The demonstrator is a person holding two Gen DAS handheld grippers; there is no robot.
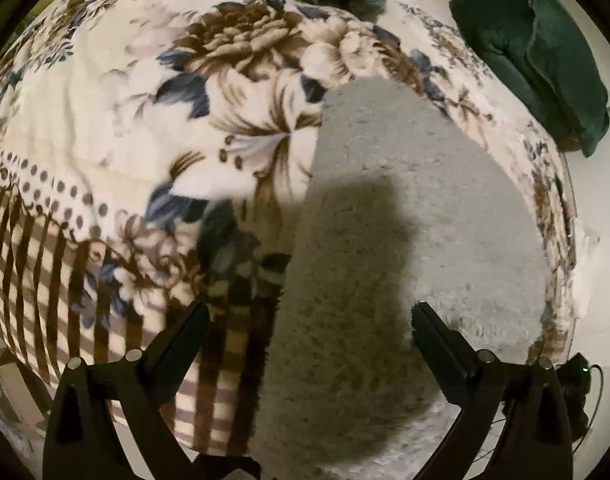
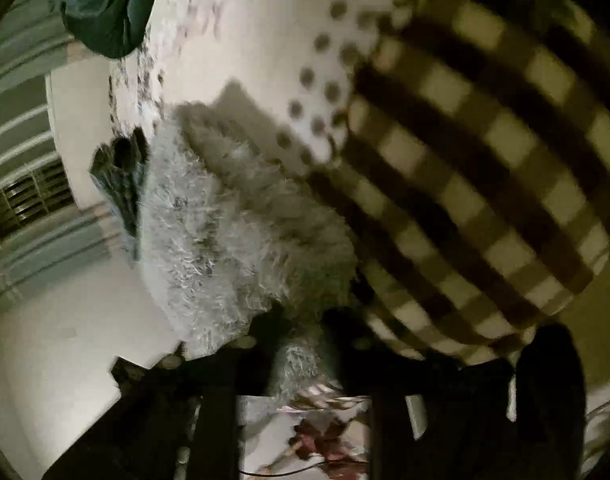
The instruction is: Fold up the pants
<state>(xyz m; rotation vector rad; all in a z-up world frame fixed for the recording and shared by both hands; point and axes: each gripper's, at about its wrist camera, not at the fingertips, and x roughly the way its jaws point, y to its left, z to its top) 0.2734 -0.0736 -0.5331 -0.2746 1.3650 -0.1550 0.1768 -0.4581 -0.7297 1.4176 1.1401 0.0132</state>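
Pants (image 1: 385, 216): grey, fuzzy, on floral plush blanket (image 1: 117, 92). Left claw (image 1: 309, 320) spread apart; right claw (image 2: 301, 360) clamps fuzzy fabric.

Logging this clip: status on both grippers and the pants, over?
Left gripper open above grey fuzzy pants. Right gripper shut on pants fabric. Pants lie on floral blanket. Green clothes lie beyond, clear.

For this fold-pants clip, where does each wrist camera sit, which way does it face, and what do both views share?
Left wrist: above the bed, looking down on the grey fleece pants lying on the floral blanket; the left tongs show, open and empty.
Right wrist: low and tilted, close against the fuzzy pants; the right tongs appear shut on them, blurred.
Shared: pants, blanket, the dark green cloth.
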